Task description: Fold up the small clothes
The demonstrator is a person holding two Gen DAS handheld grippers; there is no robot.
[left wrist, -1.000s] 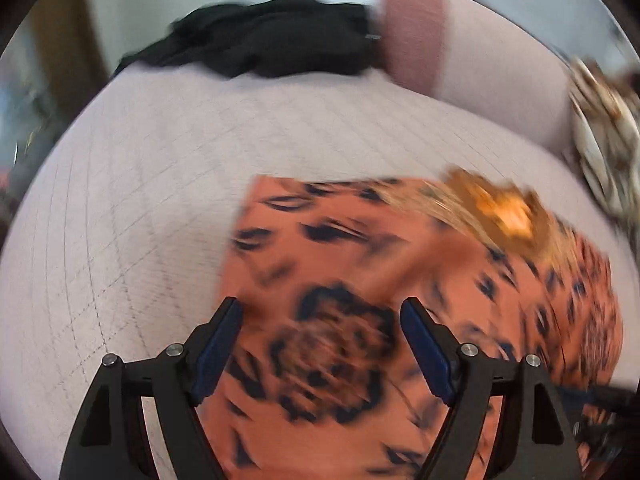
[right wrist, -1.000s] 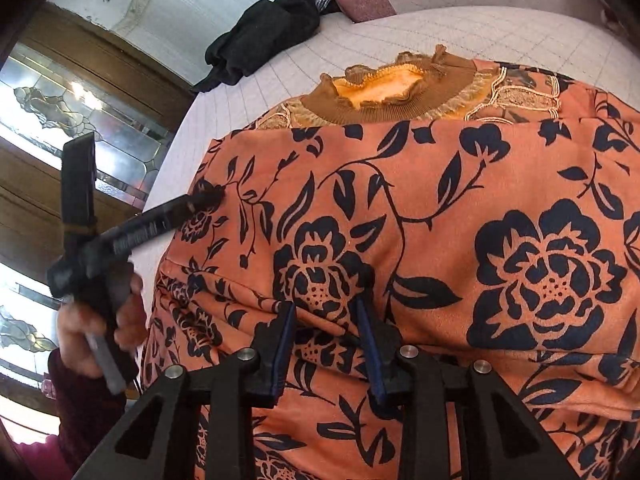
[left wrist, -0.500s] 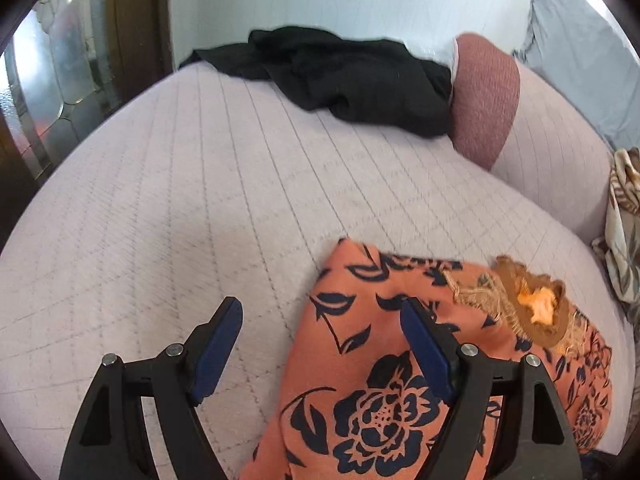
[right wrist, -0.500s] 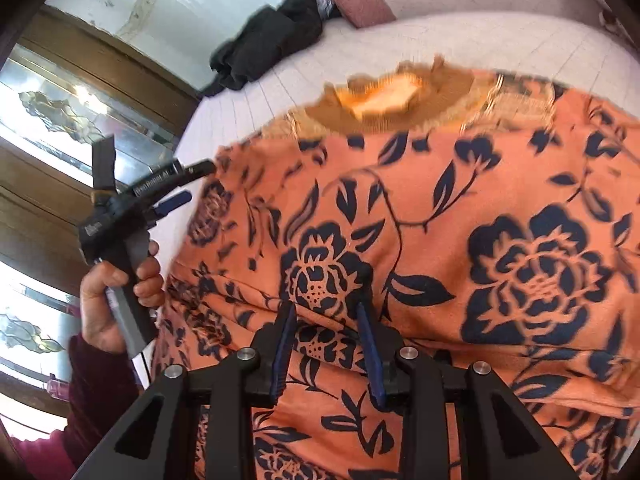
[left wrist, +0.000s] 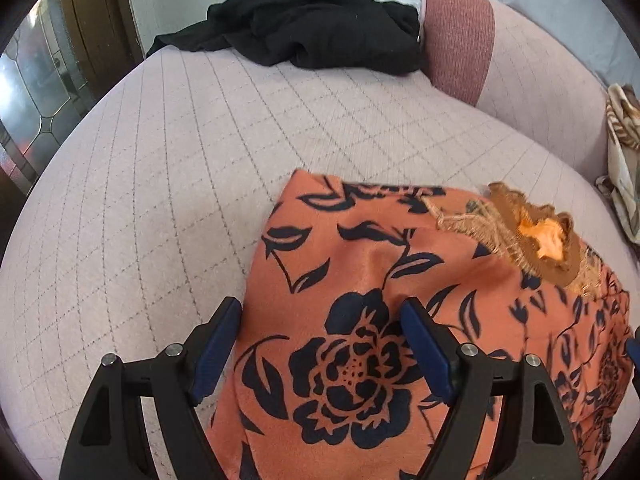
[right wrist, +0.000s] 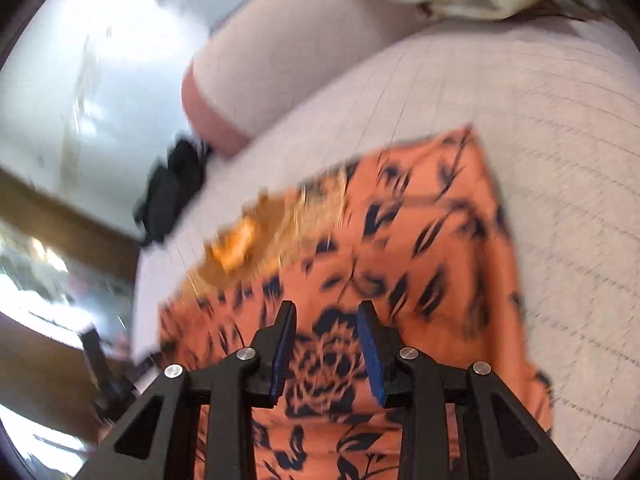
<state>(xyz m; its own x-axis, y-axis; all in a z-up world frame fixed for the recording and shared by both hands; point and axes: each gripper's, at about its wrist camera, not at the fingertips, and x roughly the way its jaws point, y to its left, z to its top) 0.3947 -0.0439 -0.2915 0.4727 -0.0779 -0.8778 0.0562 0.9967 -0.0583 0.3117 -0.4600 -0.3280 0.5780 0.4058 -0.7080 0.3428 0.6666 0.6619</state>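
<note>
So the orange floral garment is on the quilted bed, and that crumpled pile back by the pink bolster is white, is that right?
Not quite. The crumpled pile by the pink bolster is black, not white, as the left wrist view shows. The orange floral garment does lie on the quilted bed.

Place: a home, likely a living room
Seat: broad quilted sofa (left wrist: 168, 184) in pale mauve, with a rose-coloured bolster (left wrist: 460, 32)
Door: dark wood with leaded glass panes (left wrist: 36, 92)
Clutter: black clothes (left wrist: 312, 28) heaped at the back, patterned cloth (left wrist: 624, 160) draped aside
</note>
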